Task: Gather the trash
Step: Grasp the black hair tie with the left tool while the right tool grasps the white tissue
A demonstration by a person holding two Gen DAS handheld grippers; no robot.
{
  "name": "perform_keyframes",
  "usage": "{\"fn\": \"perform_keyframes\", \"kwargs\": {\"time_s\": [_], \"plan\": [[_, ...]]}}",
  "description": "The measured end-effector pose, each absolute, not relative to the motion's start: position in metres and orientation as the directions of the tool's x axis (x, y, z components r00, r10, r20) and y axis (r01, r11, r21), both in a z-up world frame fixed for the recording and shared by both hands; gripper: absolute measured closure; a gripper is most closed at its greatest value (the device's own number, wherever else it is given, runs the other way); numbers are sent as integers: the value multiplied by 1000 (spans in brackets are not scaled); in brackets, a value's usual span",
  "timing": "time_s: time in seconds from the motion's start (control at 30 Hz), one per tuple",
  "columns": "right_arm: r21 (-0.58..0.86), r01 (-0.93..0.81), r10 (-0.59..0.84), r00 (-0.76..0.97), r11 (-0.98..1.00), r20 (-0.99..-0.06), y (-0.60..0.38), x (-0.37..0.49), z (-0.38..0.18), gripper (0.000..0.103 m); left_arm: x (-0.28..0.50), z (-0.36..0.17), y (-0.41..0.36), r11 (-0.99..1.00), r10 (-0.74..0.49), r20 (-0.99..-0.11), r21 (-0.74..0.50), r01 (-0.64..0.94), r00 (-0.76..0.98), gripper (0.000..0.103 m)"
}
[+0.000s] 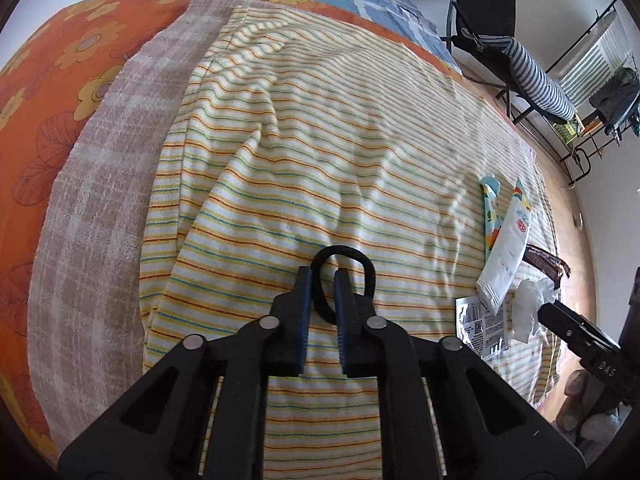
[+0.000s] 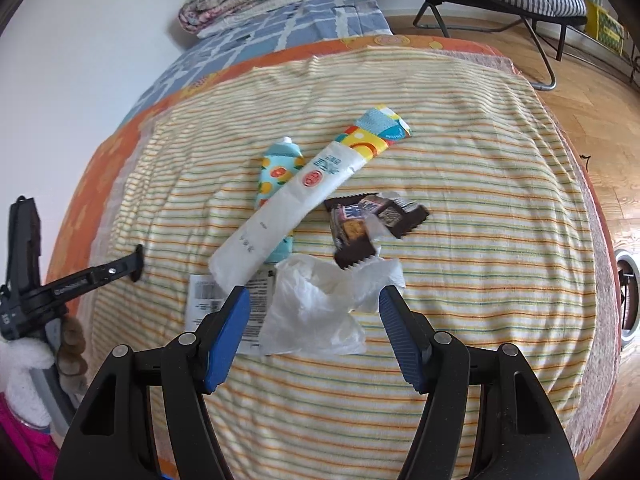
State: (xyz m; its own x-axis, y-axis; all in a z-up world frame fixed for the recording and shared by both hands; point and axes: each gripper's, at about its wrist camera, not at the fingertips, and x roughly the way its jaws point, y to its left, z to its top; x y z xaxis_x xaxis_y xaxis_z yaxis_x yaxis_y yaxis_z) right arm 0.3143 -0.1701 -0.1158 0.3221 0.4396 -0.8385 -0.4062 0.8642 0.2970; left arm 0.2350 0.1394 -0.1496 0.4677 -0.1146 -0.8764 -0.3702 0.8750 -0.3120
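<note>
Right wrist: right claw (image 2: 314,304) spread over crumpled tissue (image 2: 316,312); wrapper text unreadable; left claw (image 1: 322,280) pinching black hair tie (image 1: 344,256).

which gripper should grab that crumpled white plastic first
Right. The right gripper is open with its fingers either side of the crumpled white plastic. The left gripper sits off to the side, its fingers nearly shut around a black hair tie.
</note>
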Motion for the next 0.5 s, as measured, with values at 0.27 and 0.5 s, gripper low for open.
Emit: {"fn": "perform_keyframes", "kwargs": {"time_s": [0.27,0.5], "plan": [[321,-388,445,291,864,-847,-180,317,-128,37,231,-146,144,874,-112,-869,-317,-368,483,98],[371,-414,495,249,831,-832,-183,308,-127,73,227,-138,143,876,-110,-858,-323,-359,502,98]]}}
